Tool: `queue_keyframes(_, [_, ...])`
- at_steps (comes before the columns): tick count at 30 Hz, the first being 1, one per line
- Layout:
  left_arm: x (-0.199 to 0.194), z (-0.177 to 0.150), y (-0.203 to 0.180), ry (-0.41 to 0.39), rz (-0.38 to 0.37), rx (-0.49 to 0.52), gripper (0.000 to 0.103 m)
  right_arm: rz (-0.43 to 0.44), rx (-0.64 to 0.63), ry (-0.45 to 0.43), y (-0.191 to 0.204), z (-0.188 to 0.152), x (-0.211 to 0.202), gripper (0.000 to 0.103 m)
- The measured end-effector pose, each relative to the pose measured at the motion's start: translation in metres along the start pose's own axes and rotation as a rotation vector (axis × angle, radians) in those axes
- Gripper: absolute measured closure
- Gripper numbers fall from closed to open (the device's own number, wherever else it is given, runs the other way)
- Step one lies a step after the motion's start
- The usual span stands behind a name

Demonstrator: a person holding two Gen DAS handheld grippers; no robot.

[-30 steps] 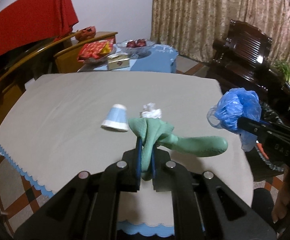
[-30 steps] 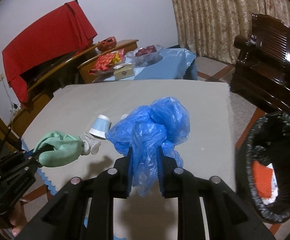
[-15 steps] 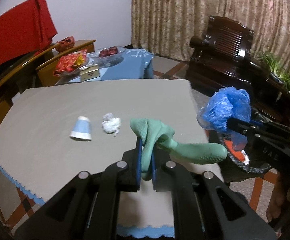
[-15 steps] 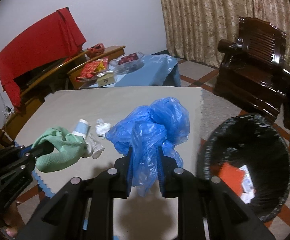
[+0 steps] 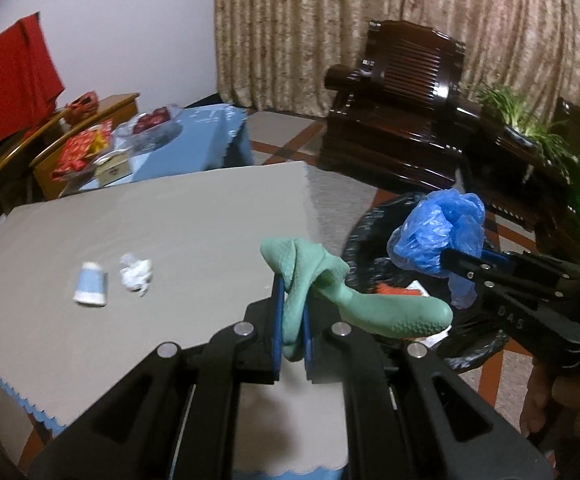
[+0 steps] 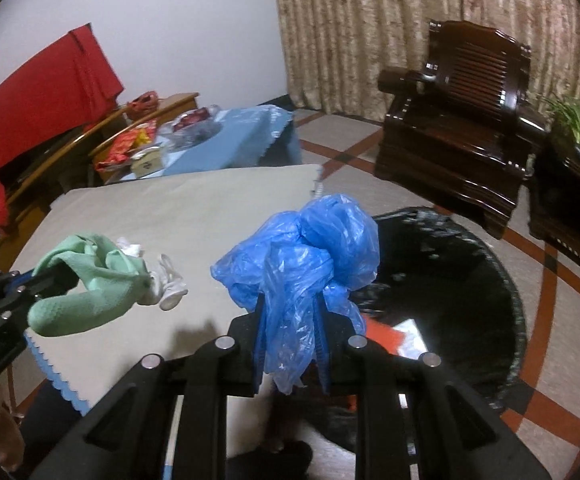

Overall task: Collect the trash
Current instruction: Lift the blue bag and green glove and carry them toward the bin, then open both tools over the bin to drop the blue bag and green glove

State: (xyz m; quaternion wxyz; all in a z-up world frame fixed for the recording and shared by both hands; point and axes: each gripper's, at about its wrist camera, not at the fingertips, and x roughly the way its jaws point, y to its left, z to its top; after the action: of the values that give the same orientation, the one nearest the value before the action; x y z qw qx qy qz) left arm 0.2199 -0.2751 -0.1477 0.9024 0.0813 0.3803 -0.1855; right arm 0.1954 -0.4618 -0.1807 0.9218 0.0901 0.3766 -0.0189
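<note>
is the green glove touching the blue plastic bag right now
Apart. In the left wrist view the green glove hangs from the left gripper, and the bin's black liner shows between it and the blue plastic bag.

A dark wooden armchair (image 6: 462,136) stands before beige curtains (image 6: 370,32) — red cloth (image 6: 37,104) opposite.

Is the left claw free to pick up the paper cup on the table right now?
Probably not. The left claw is shut on the green glove, so it has no free grip. The paper cup itself lies uncovered on the table.
</note>
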Motion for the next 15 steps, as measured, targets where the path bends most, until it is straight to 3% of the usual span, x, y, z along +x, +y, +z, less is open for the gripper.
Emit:
queue_keyframes(8, [0.025,0.015,-0.072,-0.001,-0.066,0.060,0.096,-0.029,0.036,0.011,-0.062,-0.004,0.009,0.082])
queue_keyframes(15, [0.054,0.024,-0.113,-0.003,-0.115,0.085,0.096,-0.062,0.071,0.072,-0.118,-0.014,0.037,0.082])
